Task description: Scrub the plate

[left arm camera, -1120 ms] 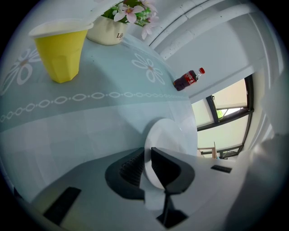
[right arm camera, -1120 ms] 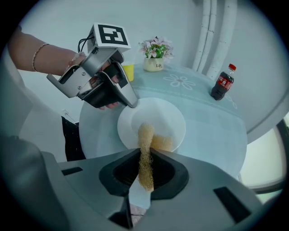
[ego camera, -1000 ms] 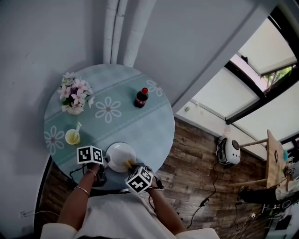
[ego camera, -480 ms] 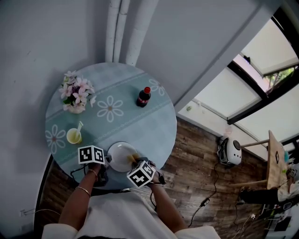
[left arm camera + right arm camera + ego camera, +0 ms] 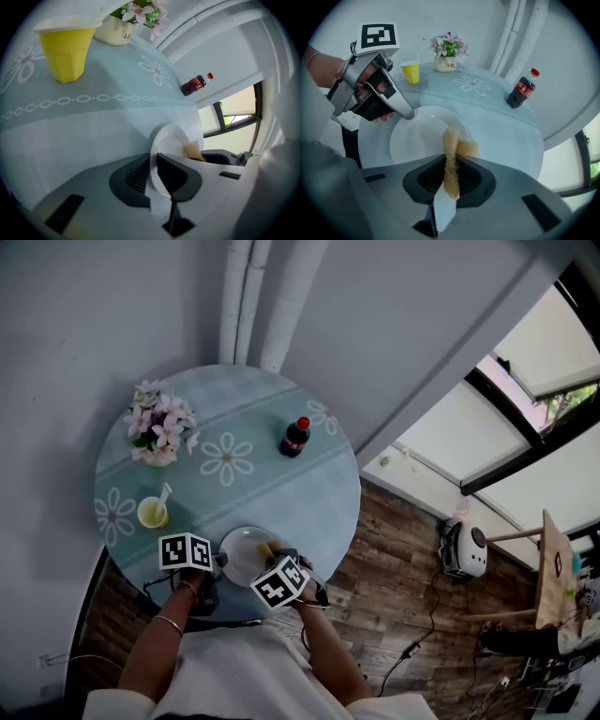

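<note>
Plate [image 5: 242,554]: white, at the near edge of the round desk [image 5: 291,493], just in front of the person.

Left tool [image 5: 153,172]: jaws closed on the plate's left rim, with the rim running edge-on between the two pads (clear in the left gripper view). Plate looks about level. Cannot tell whether the gripped side is lifted off the desk.

Right tool [image 5: 451,180]: jaws clamped on a yellow sponge [image 5: 451,152], held upright. The sponge's far end sticks out past the jaw tips and touches the plate on its near right part. A fold of sponge bulges to the right of the jaws.

The two tools are near each other, left at the plate's left rim and right over its right side.

Other items, all well apart from the plate:
- yellow cup [image 5: 151,513], left and a little farther
- flower pot [image 5: 159,435], far left
- cola bottle [image 5: 295,438], upright, far right of centre
</note>
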Available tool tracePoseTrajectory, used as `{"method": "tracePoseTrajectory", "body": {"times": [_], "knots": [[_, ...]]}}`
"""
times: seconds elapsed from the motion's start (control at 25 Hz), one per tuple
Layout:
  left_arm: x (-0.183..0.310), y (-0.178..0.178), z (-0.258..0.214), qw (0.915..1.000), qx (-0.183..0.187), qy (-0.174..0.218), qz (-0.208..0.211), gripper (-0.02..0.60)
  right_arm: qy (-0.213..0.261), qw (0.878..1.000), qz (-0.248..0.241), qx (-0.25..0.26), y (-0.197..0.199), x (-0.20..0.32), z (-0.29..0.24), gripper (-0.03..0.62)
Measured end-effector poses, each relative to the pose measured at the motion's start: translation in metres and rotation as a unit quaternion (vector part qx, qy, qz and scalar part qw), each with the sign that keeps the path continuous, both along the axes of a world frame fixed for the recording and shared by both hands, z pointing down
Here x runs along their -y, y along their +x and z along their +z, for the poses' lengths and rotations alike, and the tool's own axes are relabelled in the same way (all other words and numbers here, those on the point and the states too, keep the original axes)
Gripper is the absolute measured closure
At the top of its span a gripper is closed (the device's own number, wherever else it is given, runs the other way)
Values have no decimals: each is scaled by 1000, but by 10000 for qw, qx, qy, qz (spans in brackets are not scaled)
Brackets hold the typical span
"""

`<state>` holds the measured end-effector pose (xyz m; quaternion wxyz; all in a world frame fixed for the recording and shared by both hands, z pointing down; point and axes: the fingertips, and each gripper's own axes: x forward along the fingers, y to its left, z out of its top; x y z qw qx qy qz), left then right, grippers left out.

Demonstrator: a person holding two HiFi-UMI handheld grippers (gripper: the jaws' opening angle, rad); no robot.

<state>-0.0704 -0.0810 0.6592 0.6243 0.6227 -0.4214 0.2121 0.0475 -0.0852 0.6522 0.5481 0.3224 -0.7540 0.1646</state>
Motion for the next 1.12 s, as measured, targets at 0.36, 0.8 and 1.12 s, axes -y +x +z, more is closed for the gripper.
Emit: {"method": "tracePoseTrajectory", "body": {"times": [0.36, 0.8, 1.12], "knots": [[0, 0, 1, 10000, -52, -22, -35, 529, 113, 9999, -87, -49, -14, 18, 3, 531], [0, 1, 0, 9998, -174, -43, -123, 529, 12, 9996, -207, 180, -42, 23, 5, 531], [-1, 0, 0, 9996, -242, -40, -130, 531, 21, 9981, -599, 151, -57, 20, 5, 531]]}}
